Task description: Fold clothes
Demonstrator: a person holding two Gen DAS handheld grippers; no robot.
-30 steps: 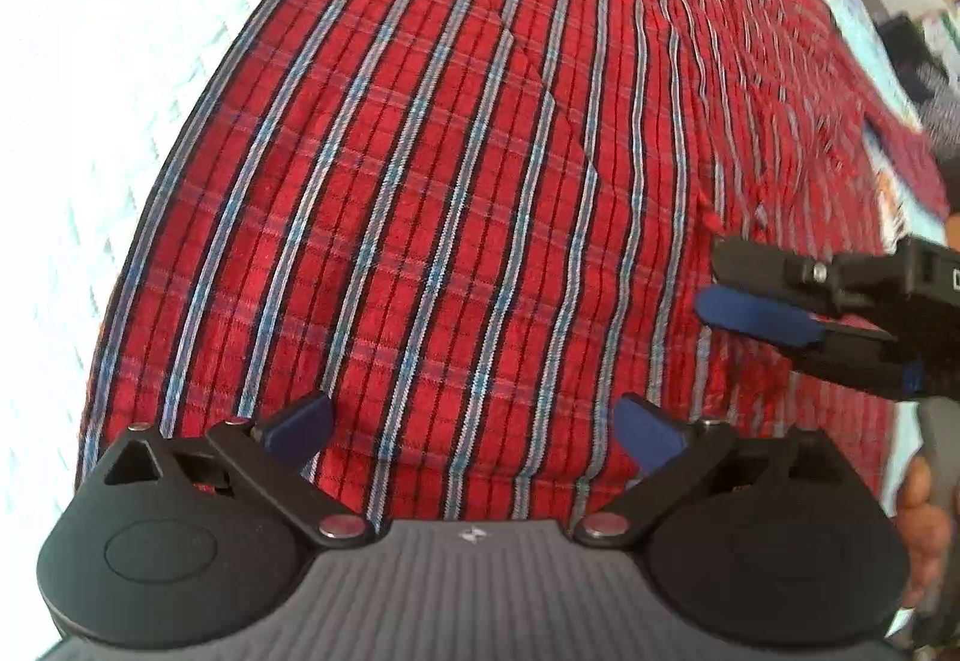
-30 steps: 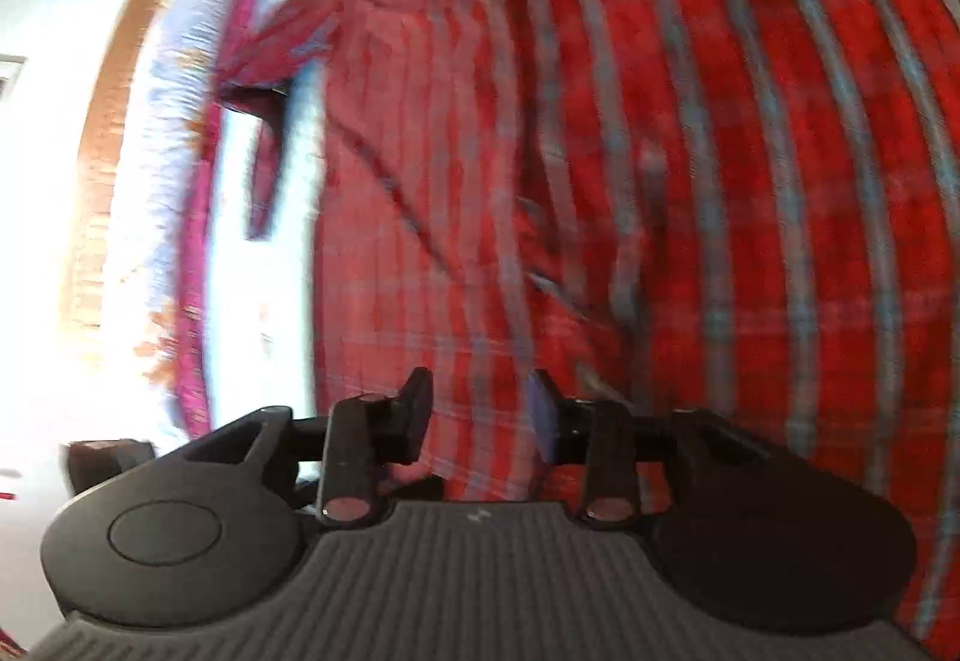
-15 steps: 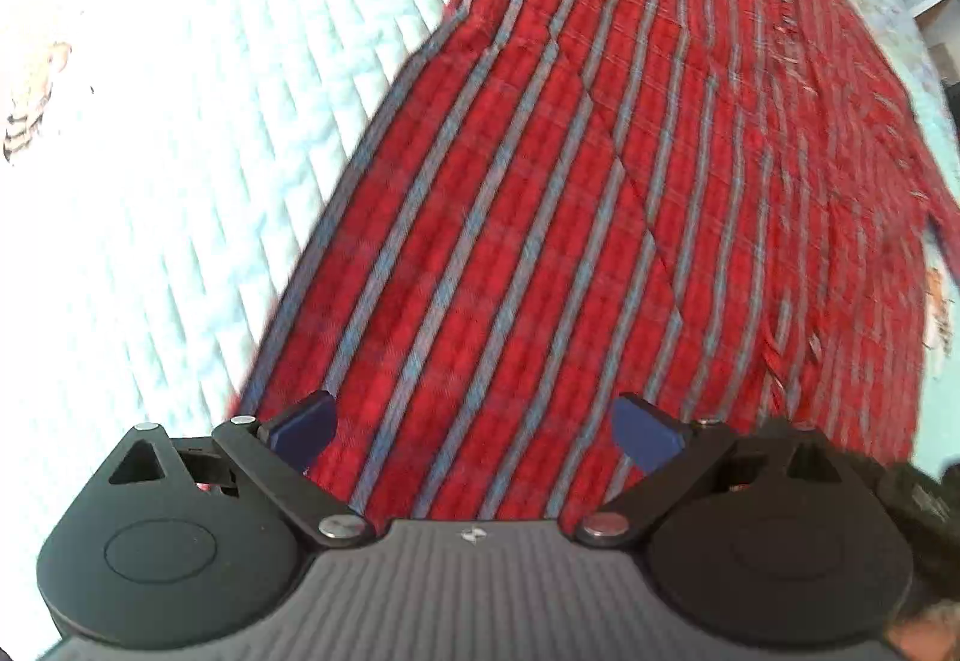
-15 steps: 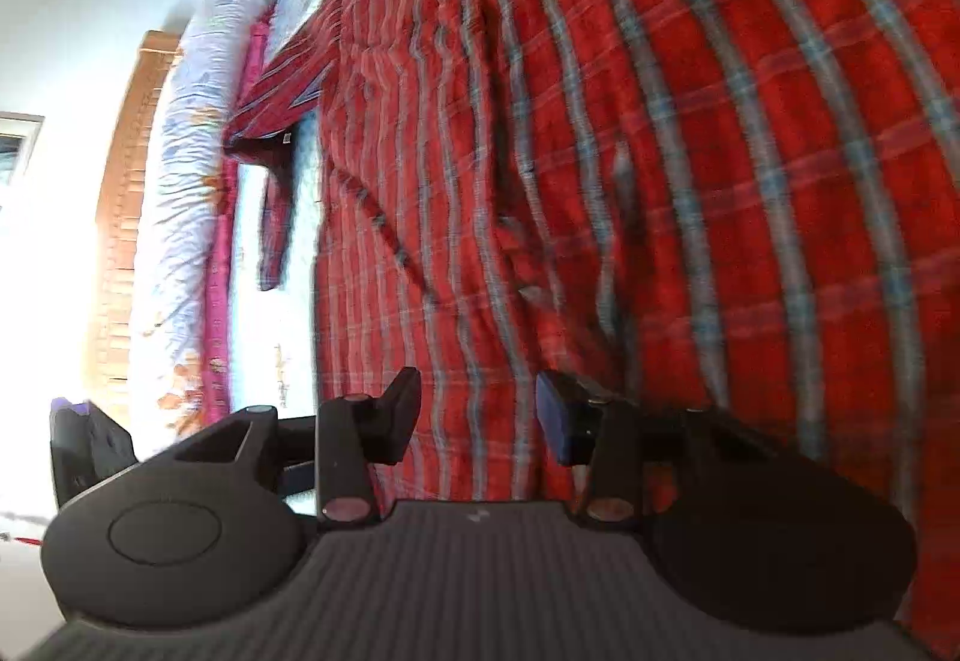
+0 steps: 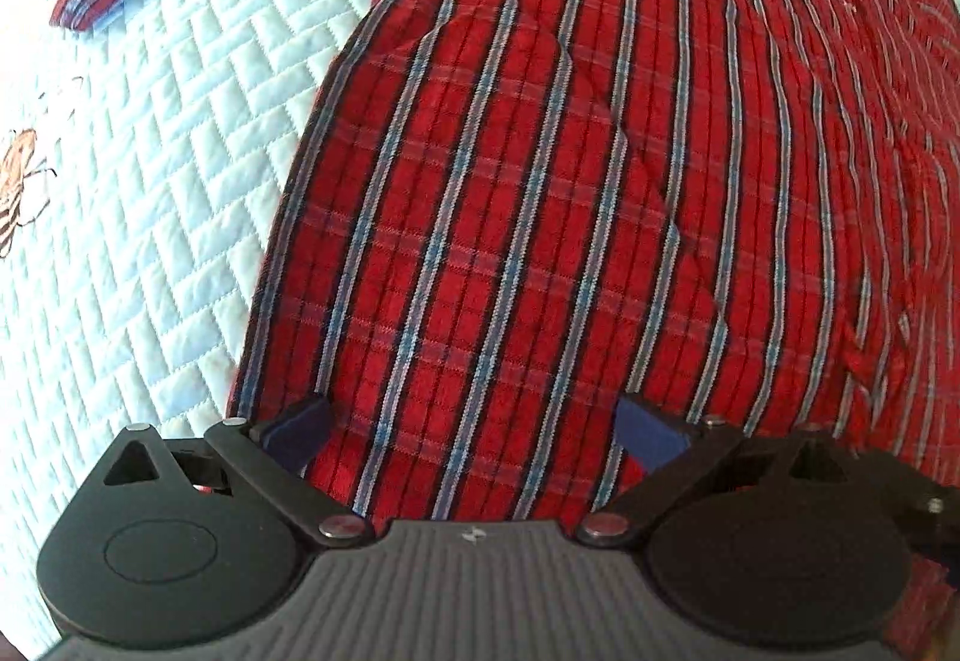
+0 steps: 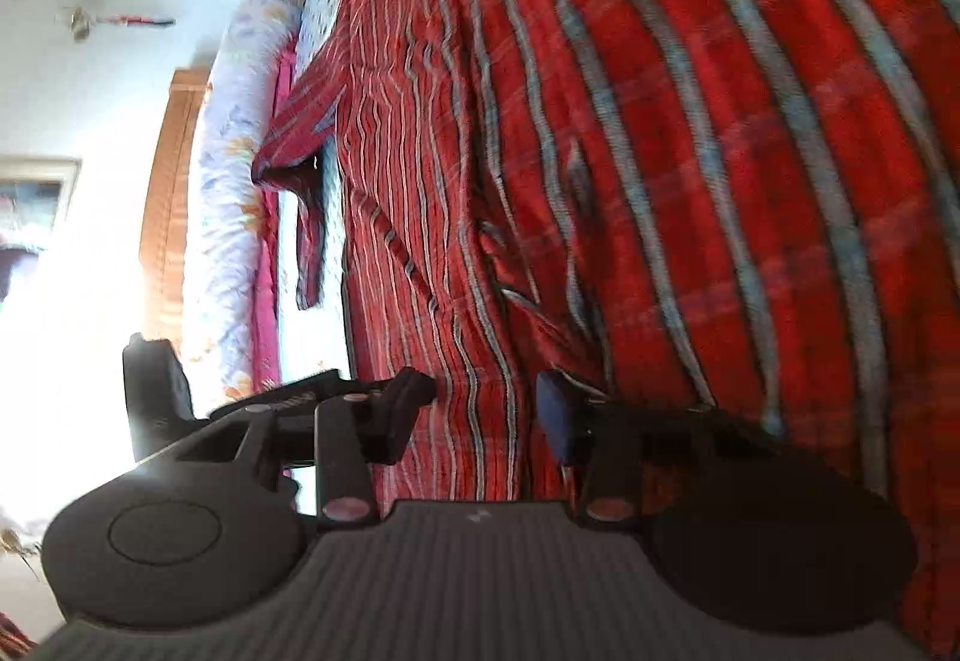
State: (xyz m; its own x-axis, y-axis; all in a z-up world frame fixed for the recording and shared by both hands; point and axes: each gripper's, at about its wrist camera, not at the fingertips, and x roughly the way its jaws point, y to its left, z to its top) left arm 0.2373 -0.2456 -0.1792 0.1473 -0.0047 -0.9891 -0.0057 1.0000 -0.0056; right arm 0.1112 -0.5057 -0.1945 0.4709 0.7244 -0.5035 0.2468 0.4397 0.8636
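Both claws over the plaid shirt's hem

My left claw [image 5: 474, 430] has slid toward the red plaid shirt's [image 5: 570, 193] corner, fingers wide apart; right claw [image 6: 486, 409] half-parted, gripping nothing.

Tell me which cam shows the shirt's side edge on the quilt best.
Left wrist. The red plaid shirt is sharp there, its side edge running along the quilt. The right wrist view shows the shirt close, tilted and blurred, with little of the quilt.
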